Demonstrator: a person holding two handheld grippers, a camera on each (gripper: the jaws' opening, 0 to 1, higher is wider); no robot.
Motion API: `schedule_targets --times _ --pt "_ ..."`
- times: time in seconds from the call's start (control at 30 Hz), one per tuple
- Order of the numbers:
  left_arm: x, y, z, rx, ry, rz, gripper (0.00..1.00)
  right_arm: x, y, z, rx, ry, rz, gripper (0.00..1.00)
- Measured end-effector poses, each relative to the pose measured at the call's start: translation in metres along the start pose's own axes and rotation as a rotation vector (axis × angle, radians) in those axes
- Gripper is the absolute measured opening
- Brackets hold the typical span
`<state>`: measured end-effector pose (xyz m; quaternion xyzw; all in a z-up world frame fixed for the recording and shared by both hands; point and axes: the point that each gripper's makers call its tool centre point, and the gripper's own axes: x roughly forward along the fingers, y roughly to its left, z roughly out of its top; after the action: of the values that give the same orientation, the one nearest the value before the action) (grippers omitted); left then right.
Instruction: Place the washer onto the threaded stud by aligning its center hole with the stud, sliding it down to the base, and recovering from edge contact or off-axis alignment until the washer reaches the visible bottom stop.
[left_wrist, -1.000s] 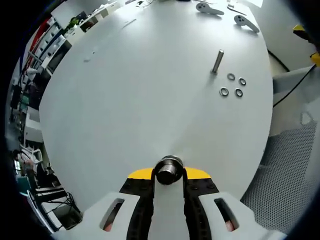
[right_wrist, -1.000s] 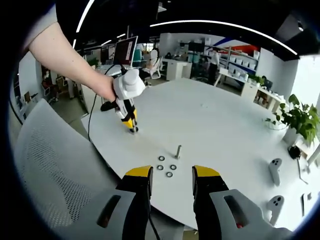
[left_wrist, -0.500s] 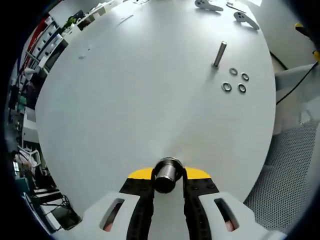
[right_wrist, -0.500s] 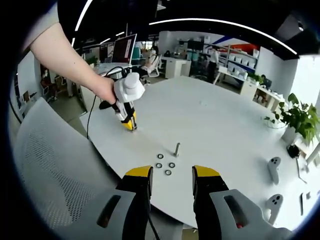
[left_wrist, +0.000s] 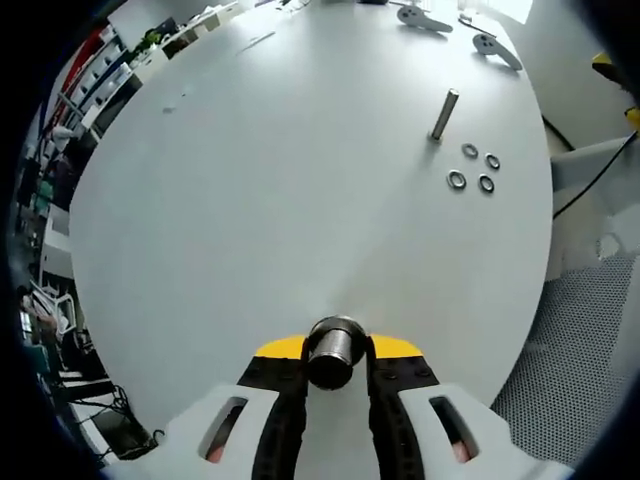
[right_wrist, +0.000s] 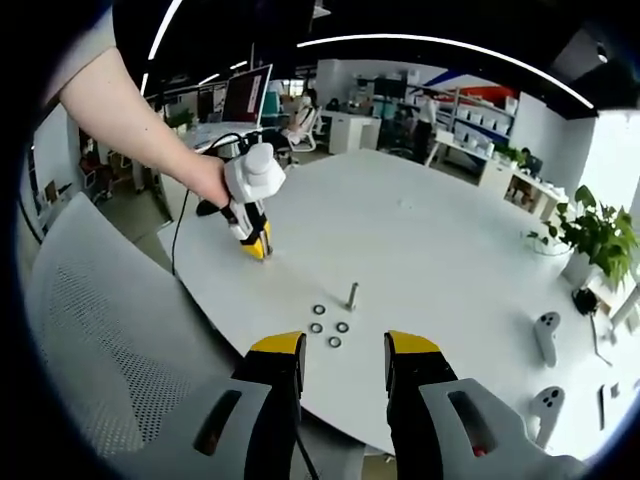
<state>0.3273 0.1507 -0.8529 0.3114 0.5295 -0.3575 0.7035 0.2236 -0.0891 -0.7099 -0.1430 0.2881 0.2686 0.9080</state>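
A slim metal stud (left_wrist: 444, 113) stands upright on the white round table (left_wrist: 280, 200), far ahead and to the right in the left gripper view. Several washers (left_wrist: 470, 168) lie flat just beside it. My left gripper (left_wrist: 335, 358) is shut on a short metal cylinder (left_wrist: 335, 345), seen end-on between its jaws. In the right gripper view, a hand holds the left gripper (right_wrist: 255, 215) low over the table's near-left edge, left of the stud (right_wrist: 352, 295) and washers (right_wrist: 330, 326). My right gripper (right_wrist: 345, 352) is open, empty and short of the table edge.
Two white controllers (left_wrist: 495, 48) lie near the table's far side and show again as controllers (right_wrist: 548, 340) at the right. A grey mesh chair (right_wrist: 100, 340) stands against the near table edge. A potted plant (right_wrist: 600, 240) sits beyond the table.
Both views drift slightly. The left gripper keeps the cylinder and stays near the table's left edge, and the right jaws stay open. The stud and washers have not moved.
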Motion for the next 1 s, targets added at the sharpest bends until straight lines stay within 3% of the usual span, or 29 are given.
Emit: schedule_targets --times 0.13,0.37,0.63,1.0 --pt "0.002 -0.001 -0.004 0.008 0.013 -0.002 0.22 0.0 -0.001 0.001 0.007 -0.006 -0.001 0.34" --pt "-0.003 -0.002 -0.004 -0.031 -0.027 -0.001 0.24 0.0 0.0 0.0 0.005 -0.001 0.0 0.34" --pt "-0.022 -0.004 0.004 -0.081 -0.114 0.026 0.27 0.0 0.003 0.002 0.014 -0.011 0.018 0.34" --pt "-0.058 -0.014 -0.005 -0.203 -0.225 0.078 0.26 0.0 0.011 0.006 0.006 -0.031 0.053 0.34"
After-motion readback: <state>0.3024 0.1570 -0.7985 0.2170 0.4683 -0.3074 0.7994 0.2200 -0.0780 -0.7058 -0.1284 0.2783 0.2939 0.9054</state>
